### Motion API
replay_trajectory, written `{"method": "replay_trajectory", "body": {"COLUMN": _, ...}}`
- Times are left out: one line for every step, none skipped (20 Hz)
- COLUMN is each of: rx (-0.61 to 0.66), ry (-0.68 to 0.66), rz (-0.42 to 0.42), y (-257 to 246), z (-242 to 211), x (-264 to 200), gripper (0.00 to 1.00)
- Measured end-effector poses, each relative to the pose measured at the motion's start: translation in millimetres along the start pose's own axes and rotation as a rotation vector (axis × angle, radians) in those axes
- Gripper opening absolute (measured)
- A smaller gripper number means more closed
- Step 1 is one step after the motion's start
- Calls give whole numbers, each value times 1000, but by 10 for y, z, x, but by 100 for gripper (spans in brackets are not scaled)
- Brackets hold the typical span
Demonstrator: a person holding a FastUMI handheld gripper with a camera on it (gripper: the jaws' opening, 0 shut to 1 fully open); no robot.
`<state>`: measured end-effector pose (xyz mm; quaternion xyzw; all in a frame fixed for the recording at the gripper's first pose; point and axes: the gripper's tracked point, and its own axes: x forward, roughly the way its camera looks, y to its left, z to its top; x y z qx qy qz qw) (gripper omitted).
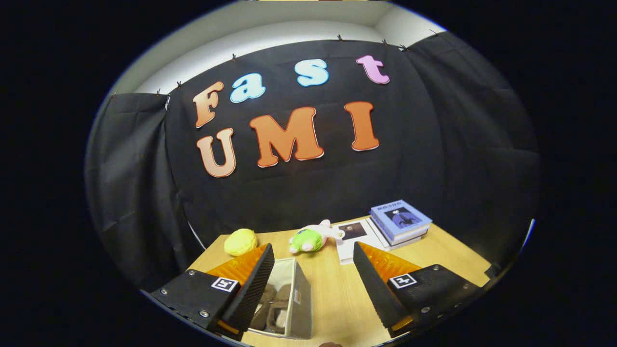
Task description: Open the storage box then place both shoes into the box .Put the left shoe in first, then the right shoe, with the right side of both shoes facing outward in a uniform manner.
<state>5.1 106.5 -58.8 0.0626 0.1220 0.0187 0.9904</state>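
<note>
Spread wide and holding nothing, the gripper (313, 284) was raised over the wooden table (337, 299), while the storage box (301, 299), open-topped with both shoes (272, 308) seemingly inside, was seen low between the fingers, nearer the left finger (250, 284).

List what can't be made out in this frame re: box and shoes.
- Storage box, gripper view: its near end runs under the left finger of the hand-held gripper, fingers wide apart, holding nothing. Lid position unclear.
- Shoes inside the box: brown shapes, partly behind that finger; which is left, and which side faces outward, cannot be told.
- Books beyond the right finger: cover print too small.
</note>
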Motion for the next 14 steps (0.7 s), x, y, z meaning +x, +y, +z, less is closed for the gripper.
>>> {"method": "replay_trajectory", "body": {"rx": -19, "ry": -18, "rz": 3, "y": -30, "z": 83, "x": -50, "gripper": 98}}
{"method": "replay_trajectory", "body": {"rx": -26, "ry": -37, "rz": 18, "y": -25, "z": 172, "x": -115, "gripper": 98}}
{"method": "replay_trajectory", "body": {"rx": -26, "ry": -57, "rz": 32, "y": -42, "z": 256, "x": -184, "gripper": 98}}
{"method": "replay_trajectory", "body": {"rx": -31, "ry": -72, "rz": 41, "y": -70, "z": 334, "x": -253, "gripper": 98}}
{"method": "replay_trajectory", "body": {"rx": -36, "ry": -88, "rz": 41, "y": -137, "z": 397, "x": -320, "gripper": 98}}
{"method": "replay_trajectory", "body": {"rx": -38, "ry": -104, "rz": 39, "y": -197, "z": 462, "x": -382, "gripper": 98}}
{"method": "replay_trajectory", "body": {"rx": -38, "ry": -117, "rz": 39, "y": -244, "z": 520, "x": -439, "gripper": 98}}
{"method": "replay_trajectory", "body": {"rx": -38, "ry": -129, "rz": 39, "y": -285, "z": 559, "x": -498, "gripper": 98}}
{"method": "replay_trajectory", "body": {"rx": -38, "ry": -138, "rz": 32, "y": -351, "z": 578, "x": -546, "gripper": 98}}
{"method": "replay_trajectory", "body": {"rx": -41, "ry": -148, "rz": 22, "y": -412, "z": 600, "x": -581, "gripper": 98}}
{"method": "replay_trajectory", "body": {"rx": -42, "ry": -159, "rz": 9, "y": -481, "z": 621, "x": -615, "gripper": 98}}
{"method": "replay_trajectory", "body": {"rx": -45, "ry": -168, "rz": 0, "y": -530, "z": 641, "x": -636, "gripper": 98}}
{"method": "replay_trajectory", "body": {"rx": -49, "ry": -172, "rz": -9, "y": -566, "z": 634, "x": -648, "gripper": 98}}
{"method": "replay_trajectory", "body": {"rx": -50, "ry": -173, "rz": -15, "y": -597, "z": 632, "x": -658, "gripper": 98}}
